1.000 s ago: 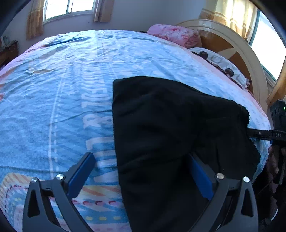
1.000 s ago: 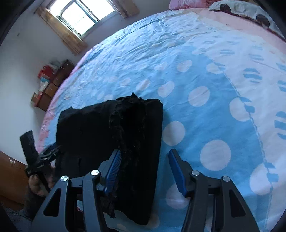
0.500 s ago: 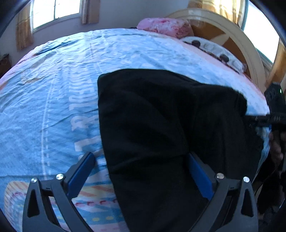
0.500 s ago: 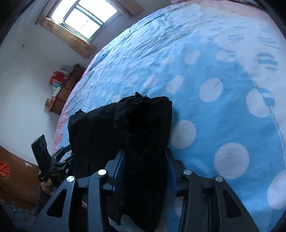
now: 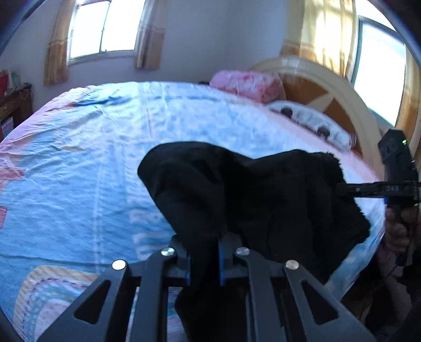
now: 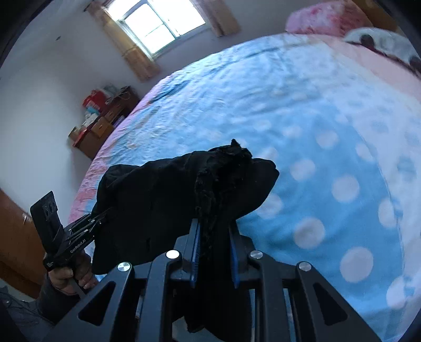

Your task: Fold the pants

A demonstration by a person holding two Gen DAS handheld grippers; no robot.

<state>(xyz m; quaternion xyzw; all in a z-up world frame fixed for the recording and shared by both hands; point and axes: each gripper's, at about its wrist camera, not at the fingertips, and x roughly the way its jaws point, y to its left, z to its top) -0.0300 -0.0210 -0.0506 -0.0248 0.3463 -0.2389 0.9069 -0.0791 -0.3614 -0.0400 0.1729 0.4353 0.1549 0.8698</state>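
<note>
Both hand-held grippers pinching black pants above the bed.

Left wrist view: left hand-held gripper [image 5: 204,263] narrow, clamped on a fold of the pants [image 5: 252,200], which bunch from centre toward 3 o'clock over the blue bed sheet [image 5: 79,163]; right hand-held gripper [image 5: 342,190] at 3 o'clock grips the far edge. Pink pillow [image 5: 247,84] at 1 o'clock.
Right wrist view: right hand-held gripper [image 6: 214,252] narrow, closed on the pants [image 6: 163,200]; left hand-held gripper [image 6: 101,218] at 9 o'clock bites the other end. Window [image 6: 160,23] at 11 o'clock.
</note>
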